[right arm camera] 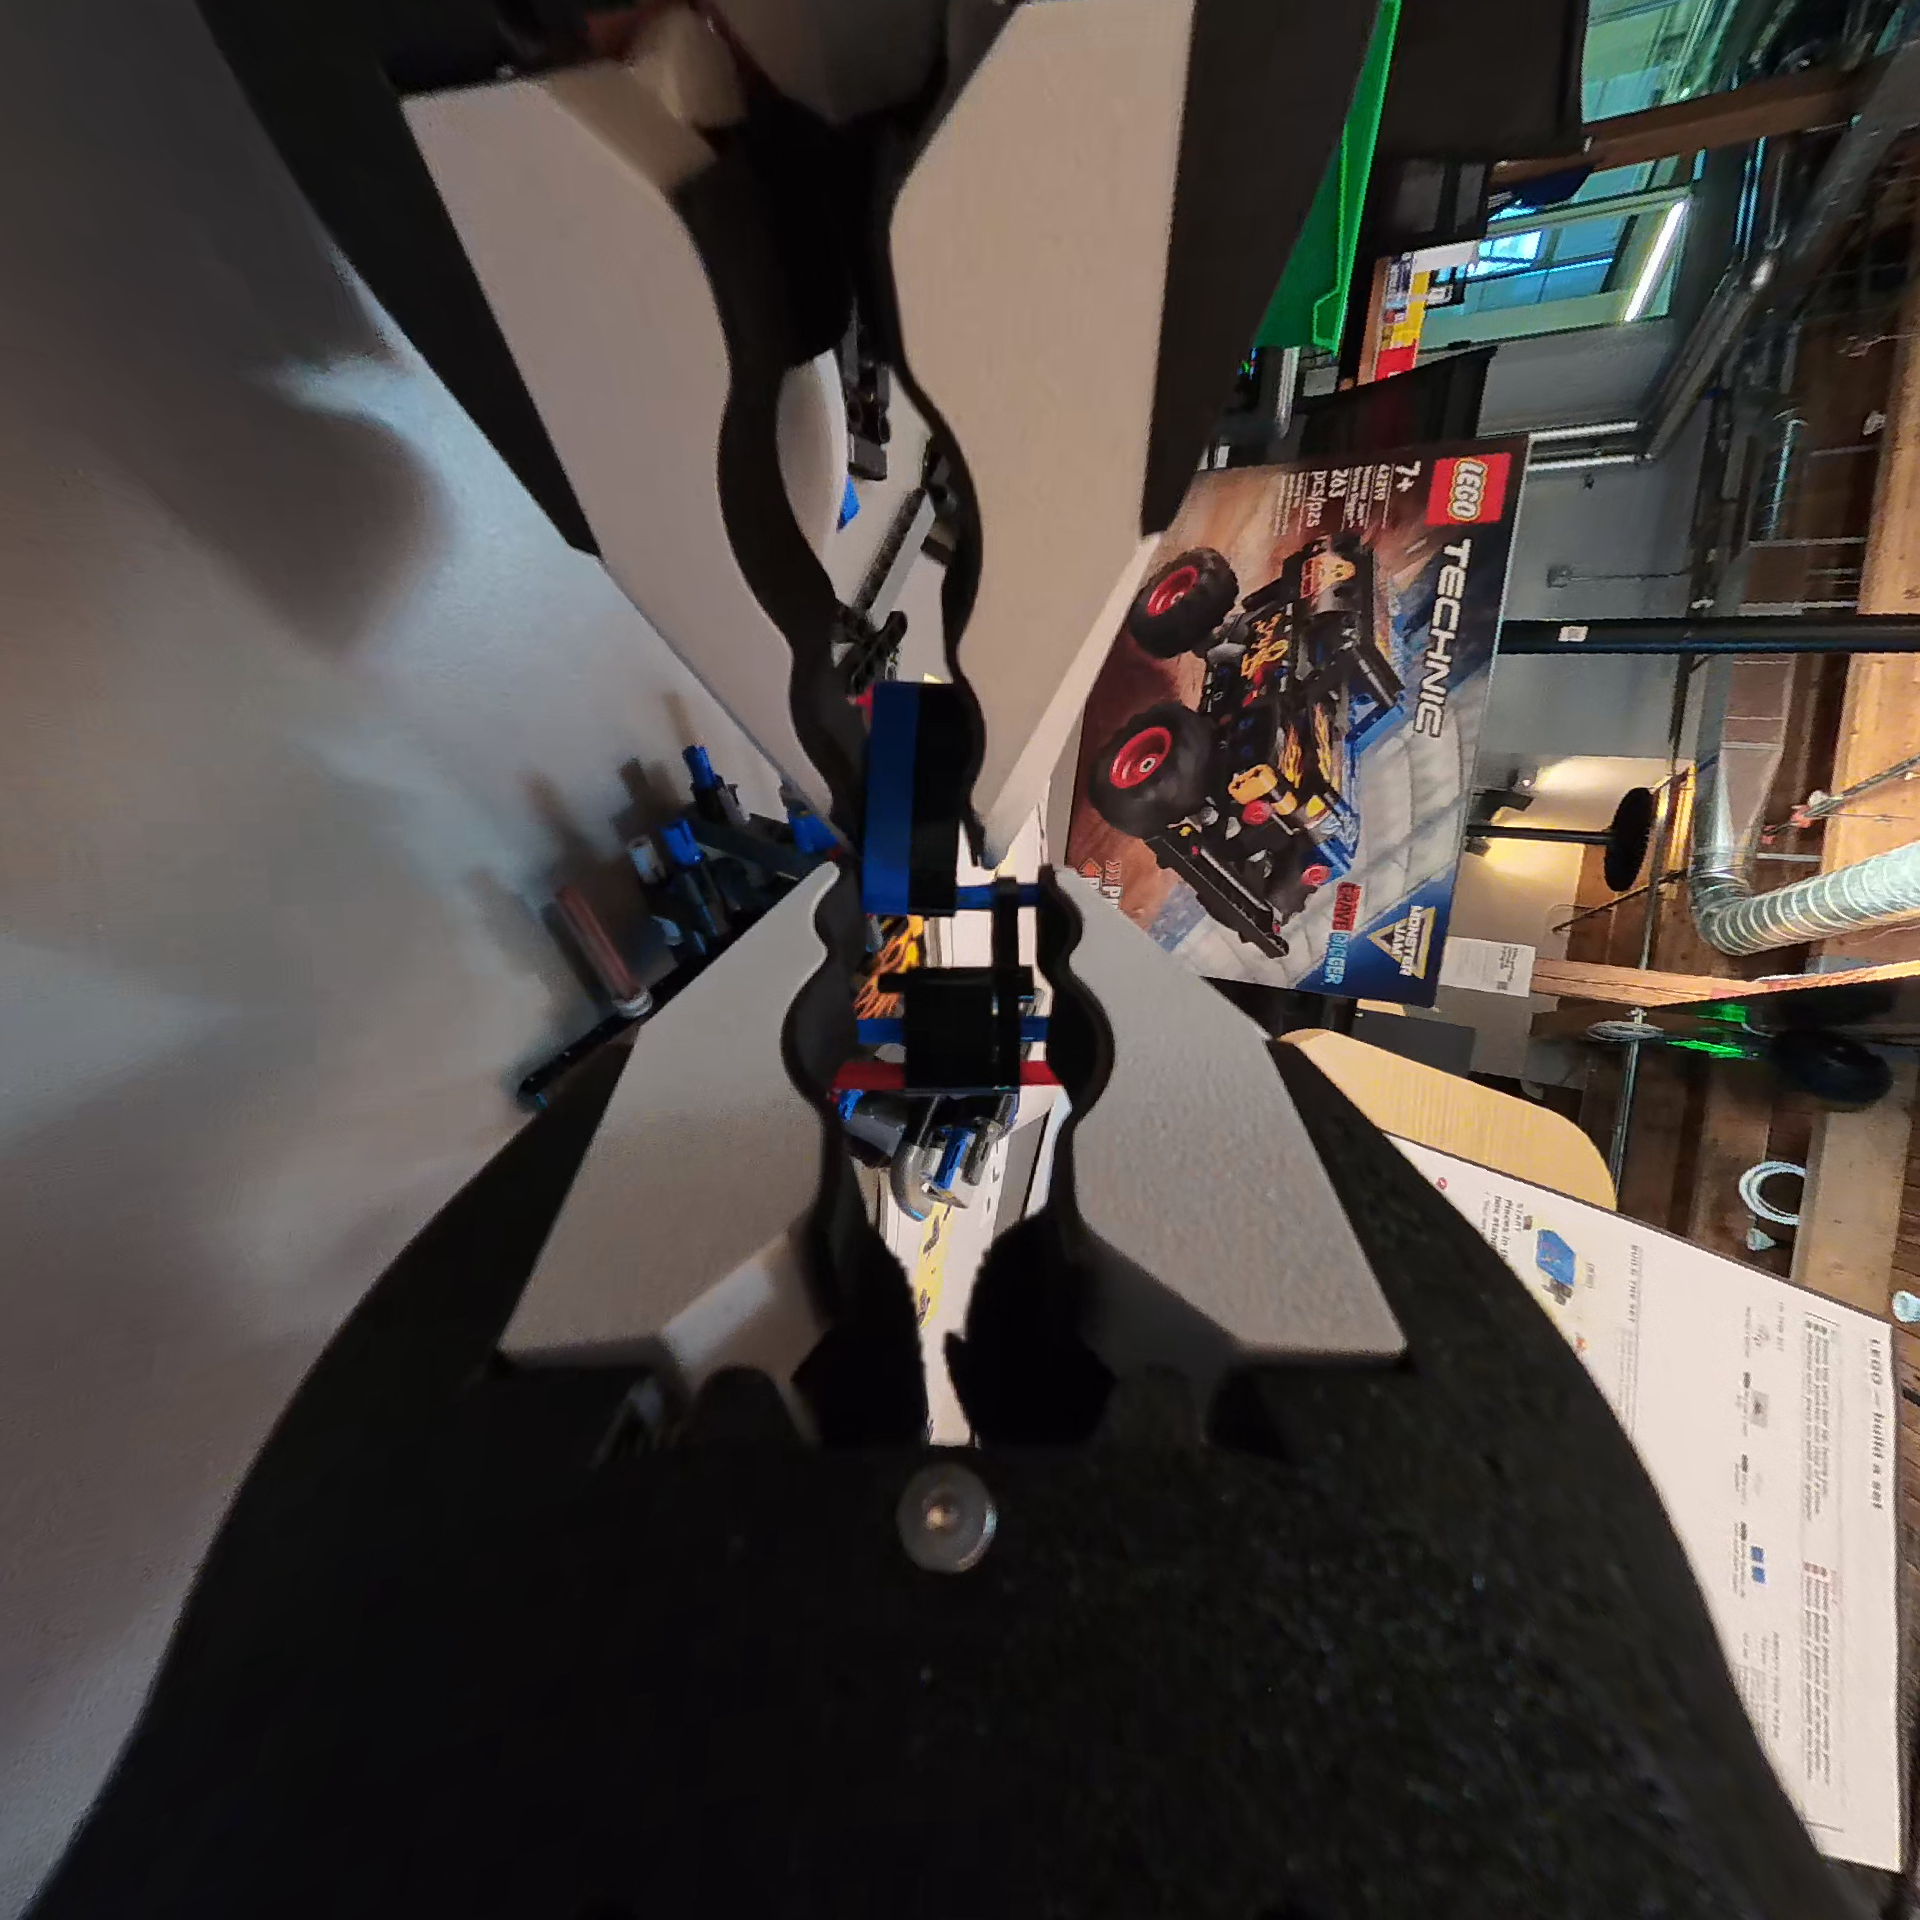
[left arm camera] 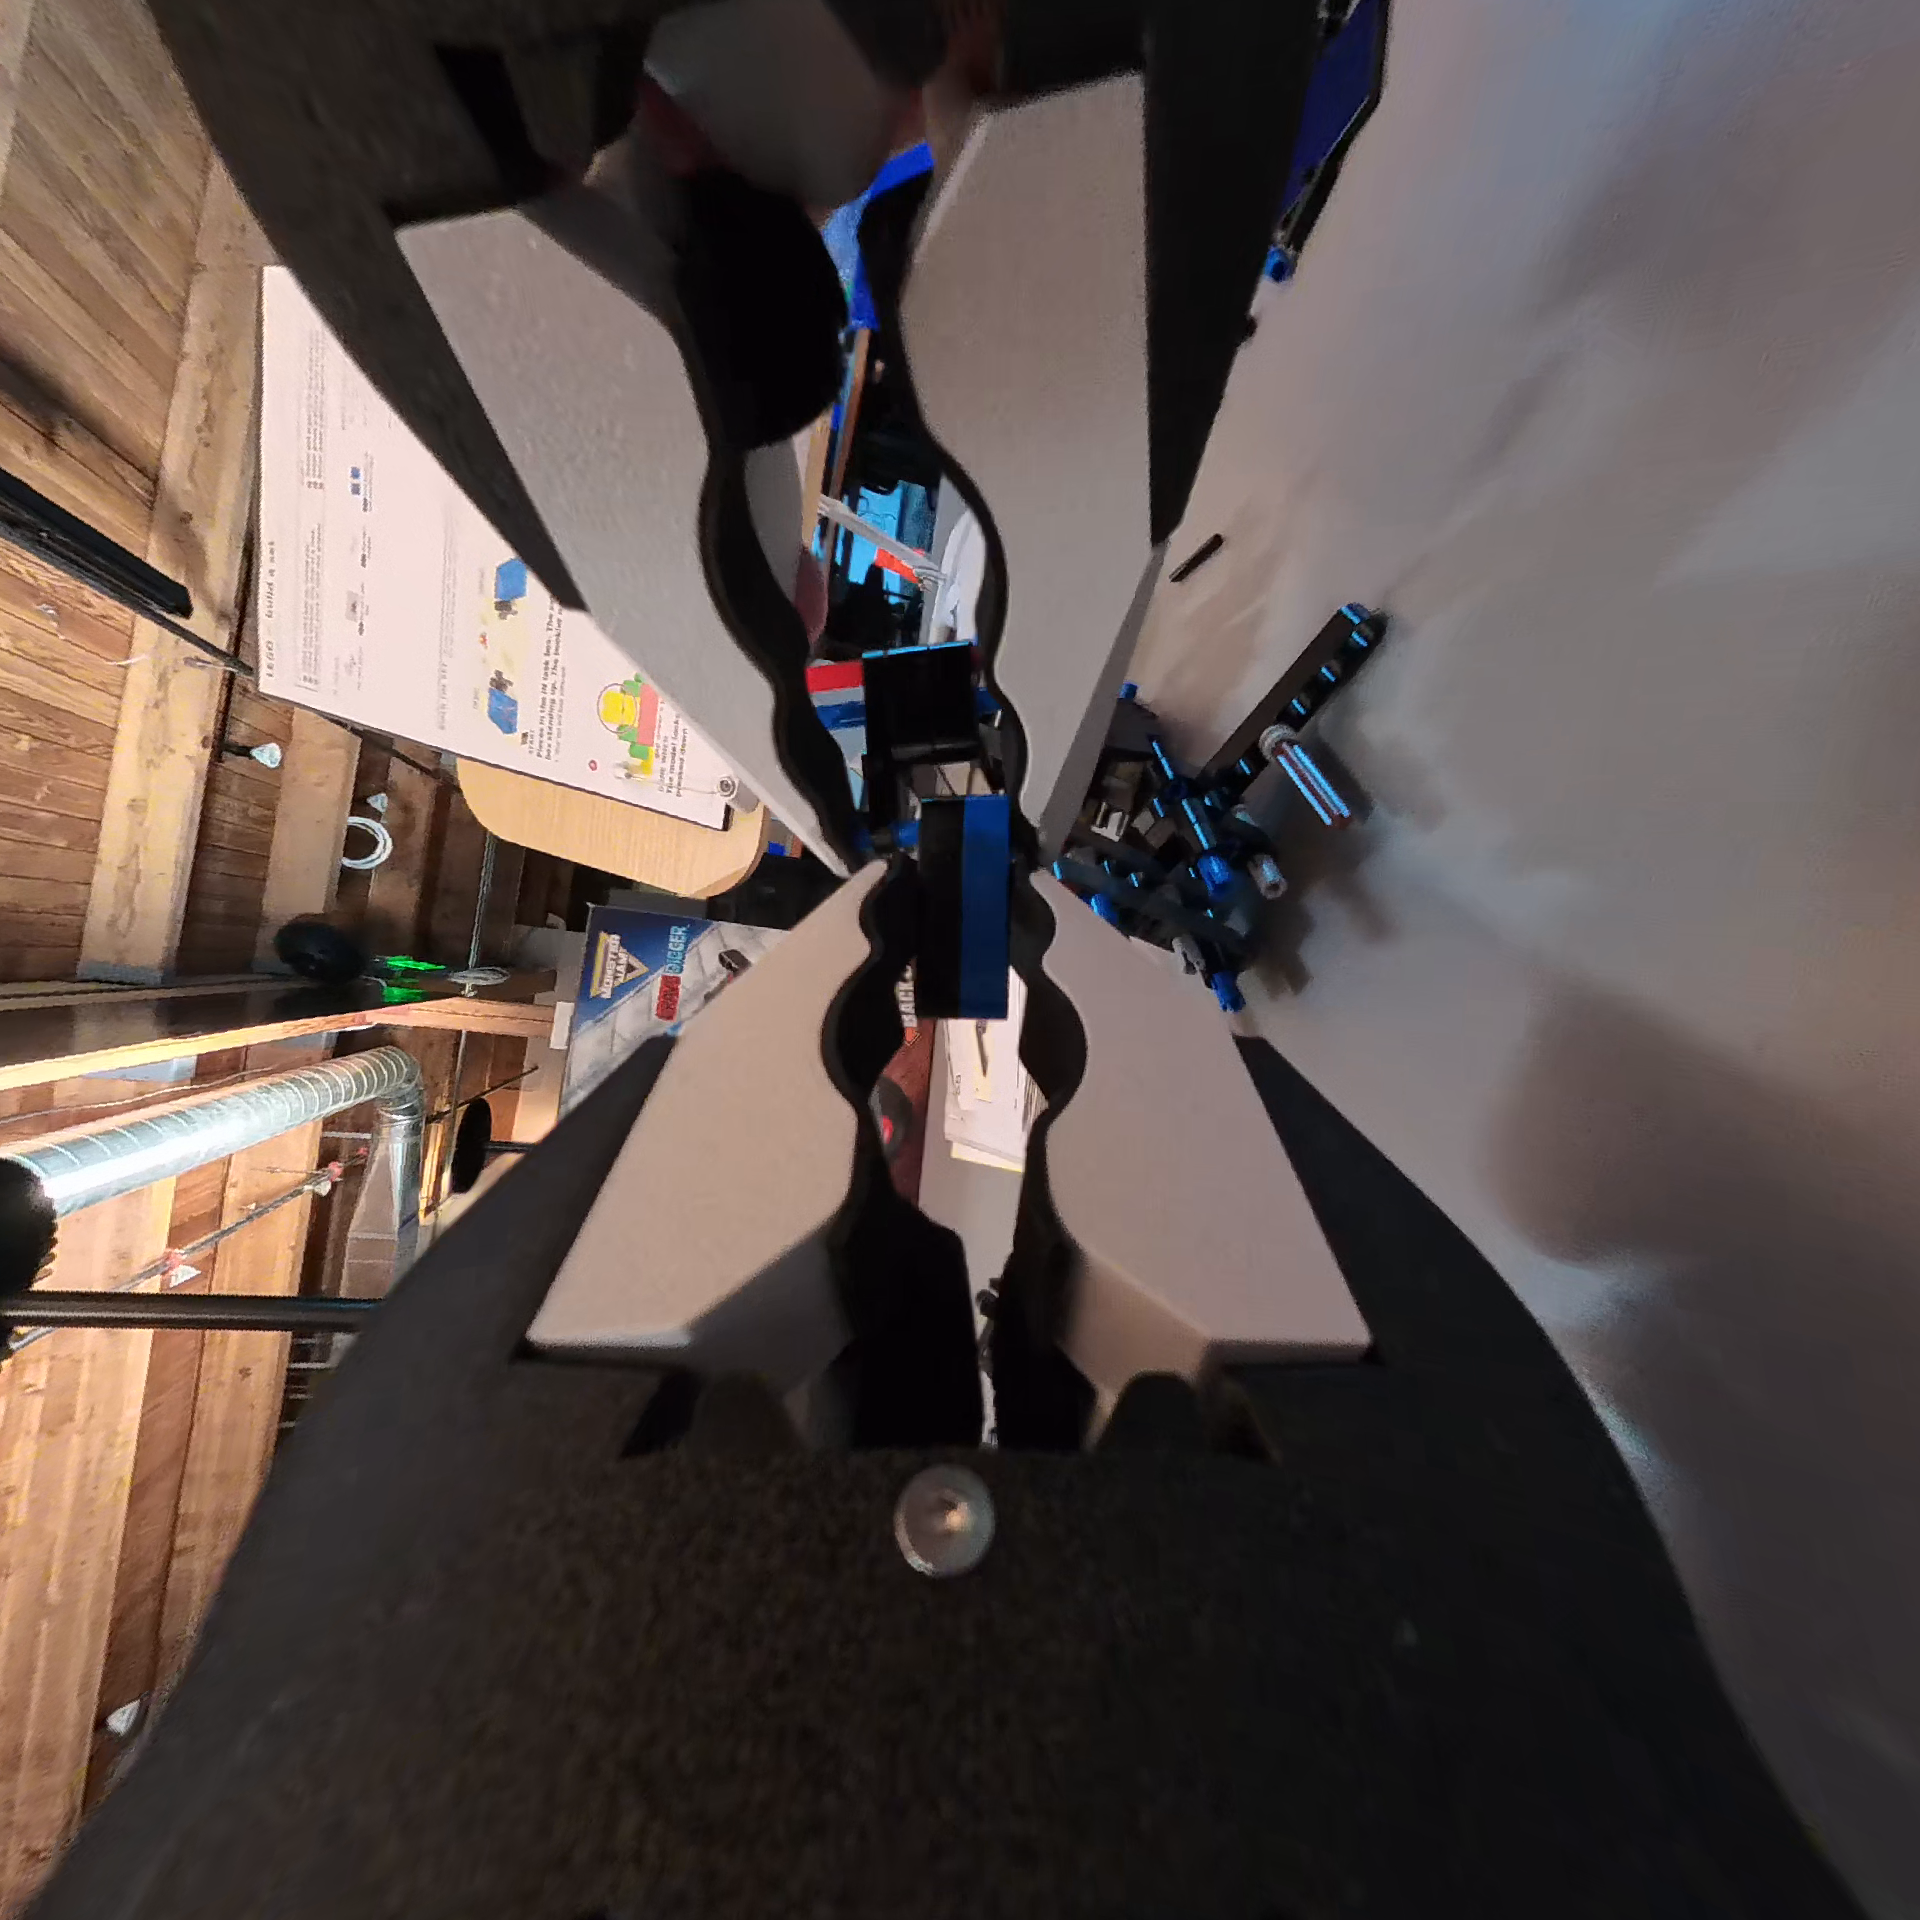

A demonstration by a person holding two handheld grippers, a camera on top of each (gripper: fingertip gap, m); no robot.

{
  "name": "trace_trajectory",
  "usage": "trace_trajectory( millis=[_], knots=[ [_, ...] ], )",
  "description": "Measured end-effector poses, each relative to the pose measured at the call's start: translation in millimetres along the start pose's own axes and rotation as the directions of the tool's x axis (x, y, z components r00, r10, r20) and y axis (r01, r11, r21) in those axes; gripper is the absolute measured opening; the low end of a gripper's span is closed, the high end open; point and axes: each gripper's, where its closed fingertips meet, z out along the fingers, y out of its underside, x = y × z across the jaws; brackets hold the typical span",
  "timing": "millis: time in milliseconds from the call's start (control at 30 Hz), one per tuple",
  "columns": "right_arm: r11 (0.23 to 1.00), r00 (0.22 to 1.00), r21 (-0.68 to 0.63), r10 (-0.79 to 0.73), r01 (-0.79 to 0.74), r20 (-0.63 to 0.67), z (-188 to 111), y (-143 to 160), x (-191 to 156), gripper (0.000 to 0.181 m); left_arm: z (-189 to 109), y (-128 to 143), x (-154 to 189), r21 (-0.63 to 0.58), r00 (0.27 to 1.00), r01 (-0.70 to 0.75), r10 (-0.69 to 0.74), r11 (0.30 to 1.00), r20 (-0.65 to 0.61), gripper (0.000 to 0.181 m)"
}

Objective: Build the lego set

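Blue-black lego piece [left arm camera: 961, 904] upright (frame-wise)

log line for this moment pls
left gripper: shut on blue panel | right gripper: shut on black assembly | pieces meeting off table | loose parts on table

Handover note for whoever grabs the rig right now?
Left gripper: shut on the blue-and-black panel piece, lifted off the table.
Right gripper: facing the left, shut on the black sub-assembly with blue and red cross-pins.
The two held parts meet between the grippers; whether they are already clipped together is unclear.
Loose pieces and a long black beam lie on the white table. Set box stands behind.
Done: small sub-assembly. Left: most of the build.
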Motion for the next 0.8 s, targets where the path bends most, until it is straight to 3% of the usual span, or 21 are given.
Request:
trace_trajectory(
  millis=[67, 367, 533, 633, 800],
  knots=[
    [1.0, 1.0, -0.002, 0.012, -0.012, -0.005, -0.2, 0.0, 1.6, 0.023, 0.1, 1.2, -5.0, -0.016, 1.0, 0.0, 0.0, 1.0, 0.023, 0.014],
    [0.994, 0.995, 0.028, 0.103, -0.103, 0.008, 3.7, 0.7, 2.6, 0.023, 2.0, 5.0, -6.1, -0.025, 0.999, 0.037, -0.037, 0.999, 0.014, 0.015],
    [0.98, 0.986, 0.125, 0.162, -0.156, -0.039, -22.6, -8.8, 22.9, 0.043, -5.2, -3.0, -22.0, 0.06, 0.988, 0.153, -0.155, 0.986, 0.03, 0.016],
    [0.931, 0.963, 0.252, 0.27, -0.265, 0.014, -49.8, -13.3, 39.4, 0.046, -7.6, -1.2, -29.7, 0.093, 0.971, 0.235, -0.237, 0.967, 0.008, 0.015],
    [0.826, 0.87, 0.281, 0.437, -0.488, 0.228, -56.3, 15.8, 34.2, 0.048, -15.2, -11.5, -31.4, 0.177, 0.9, 0.43, -0.407, 0.885, -0.154, 0.016]
  ],
)
